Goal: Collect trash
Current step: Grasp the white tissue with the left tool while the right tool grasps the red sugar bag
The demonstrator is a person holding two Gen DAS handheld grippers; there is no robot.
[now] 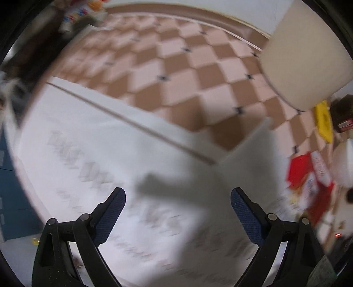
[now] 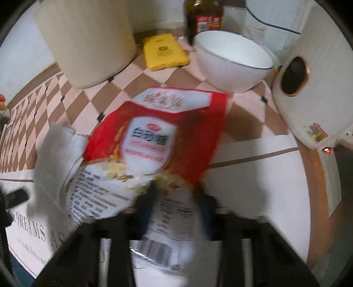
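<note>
A red and white plastic food bag (image 2: 154,136) lies on the white printed cloth (image 2: 253,176) and the checked mat behind it. My right gripper (image 2: 177,198) points down at the bag's near white end, and its blurred dark fingers (image 2: 147,203) are closed in on that end. A torn white paper (image 2: 55,150) lies against the bag's left side. My left gripper (image 1: 178,198) hangs open over the lettered cloth (image 1: 88,143), with nothing between its blue pads (image 1: 112,212). The left wrist view shows the same bag (image 1: 308,176) far to the right.
Behind the bag stand a white bowl (image 2: 233,61), a brown bottle (image 2: 204,17), a flat yellow packet (image 2: 164,51) and a tall cream container (image 2: 88,39). A white appliance (image 2: 313,88) fills the right side. The cream container (image 1: 304,55) stands at the upper right.
</note>
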